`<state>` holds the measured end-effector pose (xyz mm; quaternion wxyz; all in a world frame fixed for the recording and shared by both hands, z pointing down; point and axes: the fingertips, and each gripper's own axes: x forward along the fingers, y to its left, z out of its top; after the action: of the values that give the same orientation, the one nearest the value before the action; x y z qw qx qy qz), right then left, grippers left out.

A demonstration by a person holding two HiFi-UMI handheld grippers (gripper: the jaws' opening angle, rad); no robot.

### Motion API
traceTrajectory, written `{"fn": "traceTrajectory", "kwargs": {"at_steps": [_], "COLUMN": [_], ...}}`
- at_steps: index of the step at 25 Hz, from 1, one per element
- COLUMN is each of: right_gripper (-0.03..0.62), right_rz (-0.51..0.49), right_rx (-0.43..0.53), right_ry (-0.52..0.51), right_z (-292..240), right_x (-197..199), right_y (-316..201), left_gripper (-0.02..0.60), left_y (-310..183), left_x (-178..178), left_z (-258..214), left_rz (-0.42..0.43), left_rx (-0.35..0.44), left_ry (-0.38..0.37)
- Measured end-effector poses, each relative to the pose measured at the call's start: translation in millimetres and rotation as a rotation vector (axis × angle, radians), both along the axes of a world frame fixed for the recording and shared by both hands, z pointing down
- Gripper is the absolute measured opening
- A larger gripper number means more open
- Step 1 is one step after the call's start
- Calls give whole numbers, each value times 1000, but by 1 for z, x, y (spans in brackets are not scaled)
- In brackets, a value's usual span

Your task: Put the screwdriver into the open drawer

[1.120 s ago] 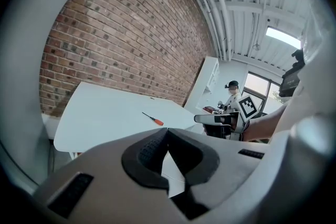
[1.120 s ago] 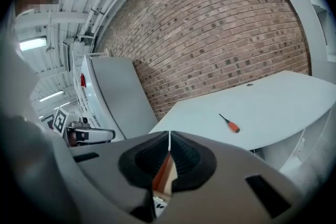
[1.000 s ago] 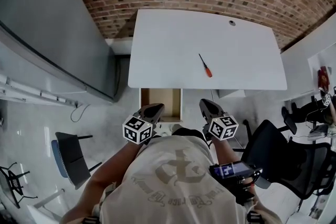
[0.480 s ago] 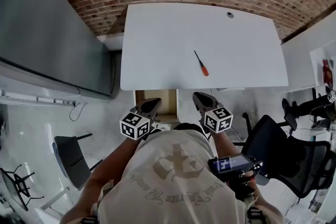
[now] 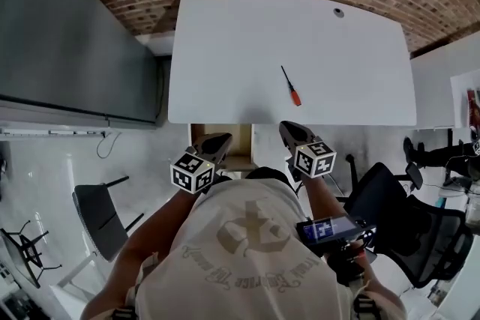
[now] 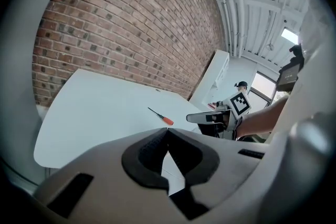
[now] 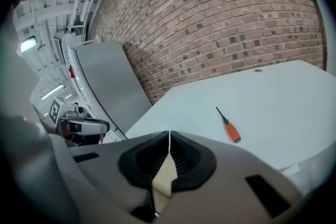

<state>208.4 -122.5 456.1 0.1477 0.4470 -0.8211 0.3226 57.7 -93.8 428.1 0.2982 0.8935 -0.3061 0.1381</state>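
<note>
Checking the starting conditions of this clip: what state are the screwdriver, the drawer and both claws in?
screwdriver: lying flat on the table, untouched
drawer: open, below the table's near edge
left claw: shut, empty
right claw: shut, empty

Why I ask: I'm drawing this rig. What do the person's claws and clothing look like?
The left claw and right claw are pale grey tapering shells with black ribbed pads inside. Behind each sits a white cube printed with black square markers. The T-shirt is light and short-sleeved, with a faded emblem.
</note>
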Motion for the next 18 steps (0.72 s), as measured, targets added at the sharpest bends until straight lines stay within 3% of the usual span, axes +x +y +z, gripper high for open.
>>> {"fn": "traceTrajectory", "kwargs": {"at_steps": [16, 18], "right_gripper": [28, 64], "right_rz": [27, 19], "right_rx": [-138, -164], "right_ry": [173, 195], "right_z": [43, 51], "right_x": [58, 63], "right_y": [-87, -97], "left_gripper": [20, 20], "left_y": [-37, -42], "left_x": [19, 23], "left_z": [17, 19], "left_rz": [-37, -48], "left_rx": [-60, -72], "left_ry": [0, 4]}}
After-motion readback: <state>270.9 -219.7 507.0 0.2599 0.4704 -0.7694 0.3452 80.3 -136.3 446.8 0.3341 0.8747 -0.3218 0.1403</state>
